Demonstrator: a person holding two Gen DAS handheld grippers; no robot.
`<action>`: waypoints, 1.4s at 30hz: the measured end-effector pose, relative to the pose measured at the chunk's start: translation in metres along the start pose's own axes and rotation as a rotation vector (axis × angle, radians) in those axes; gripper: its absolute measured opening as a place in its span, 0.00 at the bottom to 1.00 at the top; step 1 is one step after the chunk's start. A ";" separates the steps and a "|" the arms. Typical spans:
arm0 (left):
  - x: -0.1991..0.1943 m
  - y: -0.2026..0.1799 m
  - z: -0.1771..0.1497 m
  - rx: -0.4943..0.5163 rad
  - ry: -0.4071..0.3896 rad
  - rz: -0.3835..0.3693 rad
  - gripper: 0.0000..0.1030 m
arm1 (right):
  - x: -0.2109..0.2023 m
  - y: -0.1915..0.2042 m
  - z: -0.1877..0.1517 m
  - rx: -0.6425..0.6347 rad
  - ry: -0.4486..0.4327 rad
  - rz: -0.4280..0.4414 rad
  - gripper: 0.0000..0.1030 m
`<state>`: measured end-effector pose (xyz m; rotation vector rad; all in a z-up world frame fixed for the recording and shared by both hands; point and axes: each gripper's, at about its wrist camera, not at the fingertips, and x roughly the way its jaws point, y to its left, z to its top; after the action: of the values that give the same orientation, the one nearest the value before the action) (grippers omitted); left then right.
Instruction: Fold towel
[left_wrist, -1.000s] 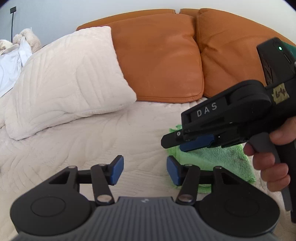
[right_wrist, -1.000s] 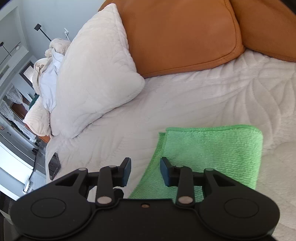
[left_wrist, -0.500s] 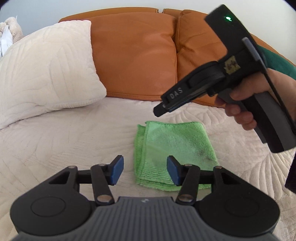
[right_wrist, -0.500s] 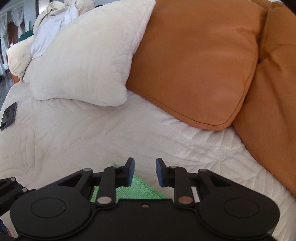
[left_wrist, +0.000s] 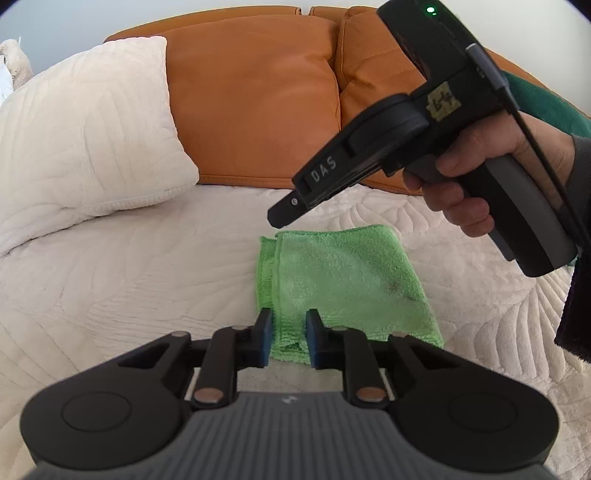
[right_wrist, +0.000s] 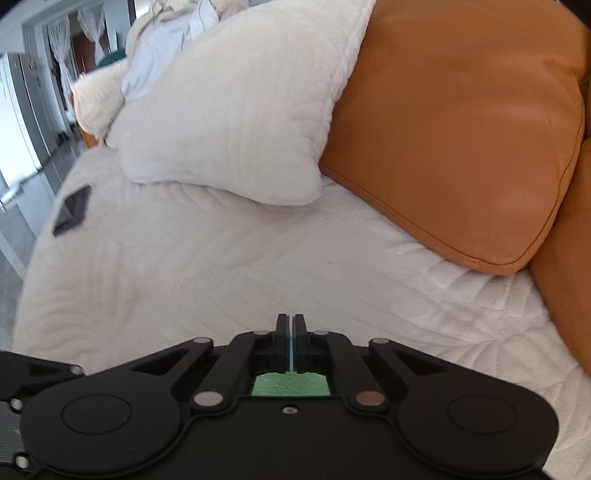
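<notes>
A green towel (left_wrist: 343, 280) lies folded into a small rectangle on the white quilted bed. My left gripper (left_wrist: 288, 338) hovers over the towel's near edge, jaws narrowly open, holding nothing. My right gripper (left_wrist: 280, 218) is held in the air above the towel's far edge, pointing down-left. In the right wrist view the right gripper (right_wrist: 290, 332) has its jaws shut together and empty; only a sliver of the towel (right_wrist: 290, 386) shows beneath it.
A white quilted pillow (left_wrist: 85, 140) and two orange cushions (left_wrist: 255, 107) line the back of the bed. A dark phone (right_wrist: 72, 214) lies on the bed far to the left. A pile of white linen (right_wrist: 162, 55) sits behind the pillow.
The left gripper's jaws have narrowed from wide open and moved over the towel's near edge. The right gripper has lifted off the towel and its jaws have shut.
</notes>
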<state>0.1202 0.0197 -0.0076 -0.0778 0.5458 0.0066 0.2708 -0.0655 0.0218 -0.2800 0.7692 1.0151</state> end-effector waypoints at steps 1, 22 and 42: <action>0.000 0.000 0.000 -0.001 0.003 0.001 0.16 | 0.000 0.000 0.002 -0.009 0.000 -0.018 0.26; -0.003 -0.002 -0.001 0.009 0.022 -0.001 0.16 | 0.006 -0.003 0.005 -0.079 0.031 0.013 0.38; -0.008 0.000 0.000 0.006 0.028 0.004 0.16 | 0.010 -0.002 0.007 -0.115 0.090 0.054 0.01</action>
<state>0.1135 0.0197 -0.0034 -0.0714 0.5739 0.0075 0.2789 -0.0562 0.0199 -0.4086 0.8046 1.1057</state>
